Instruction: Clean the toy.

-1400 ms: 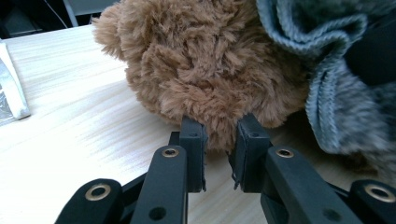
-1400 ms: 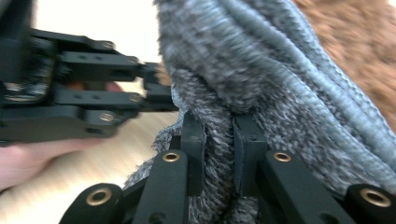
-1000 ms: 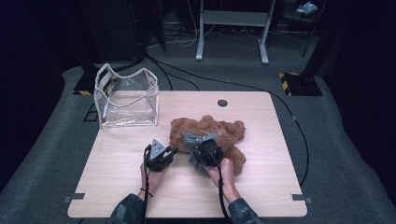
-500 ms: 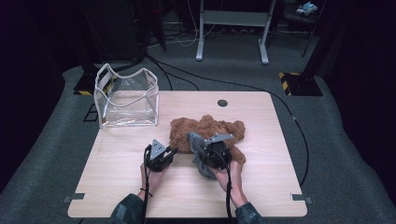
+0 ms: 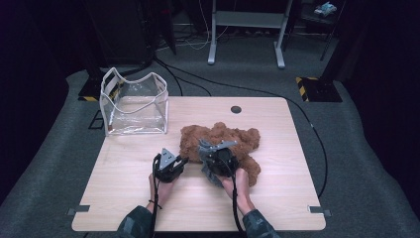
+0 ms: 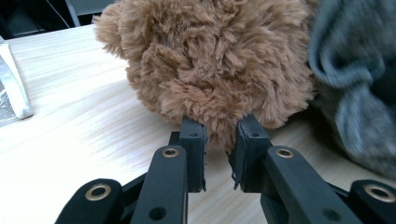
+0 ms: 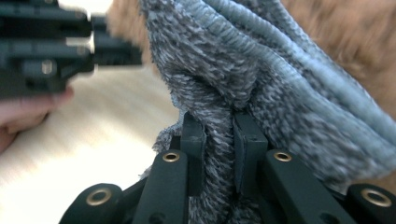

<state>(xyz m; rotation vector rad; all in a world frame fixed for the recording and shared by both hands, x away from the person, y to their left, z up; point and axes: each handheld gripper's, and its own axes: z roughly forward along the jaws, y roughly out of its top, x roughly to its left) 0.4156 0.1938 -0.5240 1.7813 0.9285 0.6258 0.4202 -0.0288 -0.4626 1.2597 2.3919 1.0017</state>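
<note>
A brown plush teddy bear (image 5: 237, 139) lies right of the middle of the table. In the left gripper view, one round furry part of the bear (image 6: 210, 60) sits against the jaws, and my left gripper (image 6: 219, 135) is shut on a tuft of its fur. In the high view, that left gripper (image 5: 181, 162) sits at the bear's left edge. My right gripper (image 7: 219, 126) is shut on a fold of grey knitted cloth (image 7: 271, 70) that lies against the bear. The grey cloth (image 6: 355, 88) also hangs beside the furry part. In the high view, the right gripper (image 5: 218, 157) rests over the bear's front.
A clear plastic bag with white trim (image 5: 134, 104) stands open at the table's back left corner. A round cable hole (image 5: 236, 109) sits at the back middle. The wooden table (image 5: 124, 198) has bare room at front and left. Cables run across the floor behind.
My right gripper, with the grey cloth, shifted slightly to the right and came back left. The left gripper and the bear stayed where they were.
</note>
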